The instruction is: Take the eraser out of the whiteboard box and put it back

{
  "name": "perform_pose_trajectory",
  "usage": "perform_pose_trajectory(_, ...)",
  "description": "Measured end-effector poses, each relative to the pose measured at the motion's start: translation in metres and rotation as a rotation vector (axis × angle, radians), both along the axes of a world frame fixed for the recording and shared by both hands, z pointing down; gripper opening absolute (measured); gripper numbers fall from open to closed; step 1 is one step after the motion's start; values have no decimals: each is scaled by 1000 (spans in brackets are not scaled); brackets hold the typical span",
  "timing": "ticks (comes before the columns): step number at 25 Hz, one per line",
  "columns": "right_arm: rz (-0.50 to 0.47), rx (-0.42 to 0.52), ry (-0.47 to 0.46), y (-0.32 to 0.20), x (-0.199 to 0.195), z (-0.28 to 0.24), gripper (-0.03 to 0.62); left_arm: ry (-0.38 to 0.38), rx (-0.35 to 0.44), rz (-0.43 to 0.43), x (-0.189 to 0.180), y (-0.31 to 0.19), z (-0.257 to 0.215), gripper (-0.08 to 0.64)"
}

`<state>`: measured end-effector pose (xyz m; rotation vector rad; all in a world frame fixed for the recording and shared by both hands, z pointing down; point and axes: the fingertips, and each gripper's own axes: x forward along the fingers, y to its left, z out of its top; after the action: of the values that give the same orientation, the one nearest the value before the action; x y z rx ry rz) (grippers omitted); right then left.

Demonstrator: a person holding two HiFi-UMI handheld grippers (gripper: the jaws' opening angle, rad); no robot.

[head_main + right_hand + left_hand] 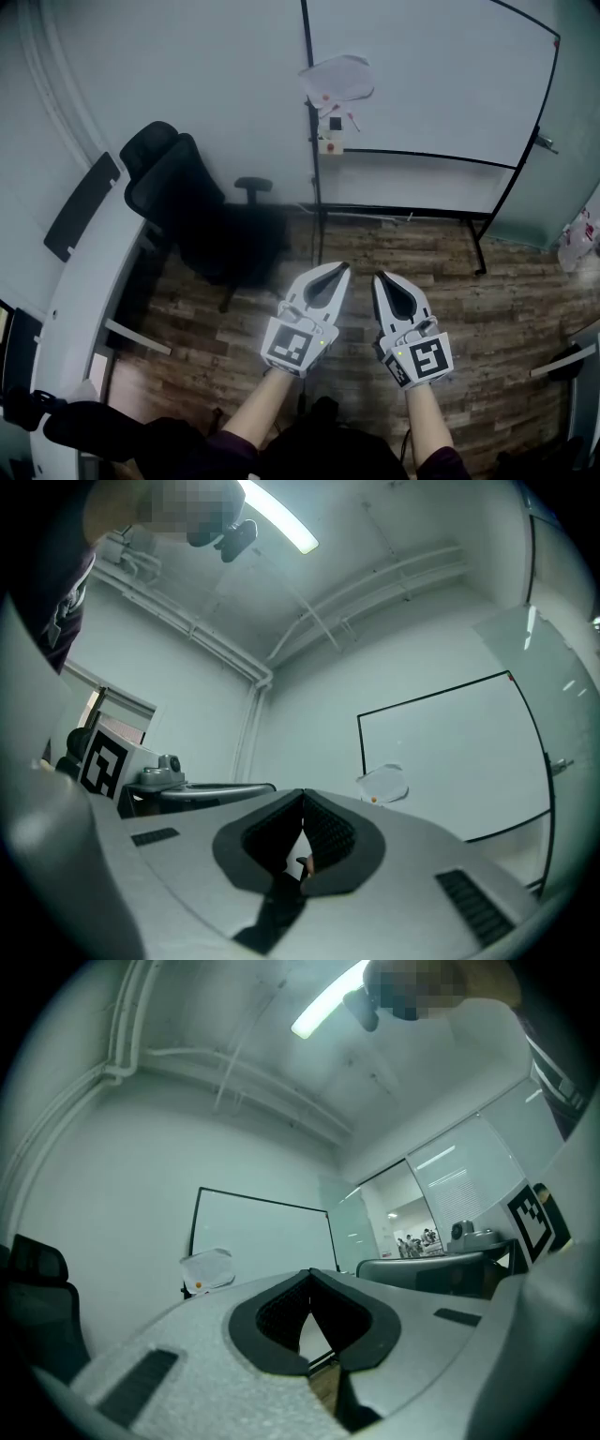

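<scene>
Left white gripper (337,269) and right white gripper (382,278) clenched, empty, well apart from far white plastic whiteboard box (336,80); reaching with fingers (326,283) shut may knock it loose.

Left gripper (341,269) closed, right gripper (382,278) seemingly closed, held abreast

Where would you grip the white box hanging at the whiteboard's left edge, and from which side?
Probably its upper rim, coming from the front: the white box hangs on the left post of the whiteboard and bulges toward the room, so only the front is free. Finer detail is too small to see.
</scene>
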<state>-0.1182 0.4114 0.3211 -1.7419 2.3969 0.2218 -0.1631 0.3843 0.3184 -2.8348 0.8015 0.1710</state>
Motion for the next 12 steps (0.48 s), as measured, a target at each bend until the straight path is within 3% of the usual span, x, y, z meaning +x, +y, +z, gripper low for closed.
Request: perform_pose_trajectory(12,40,-32,-9,-130,-1,-2,5,5,-68,45,-2,-134,5,5)
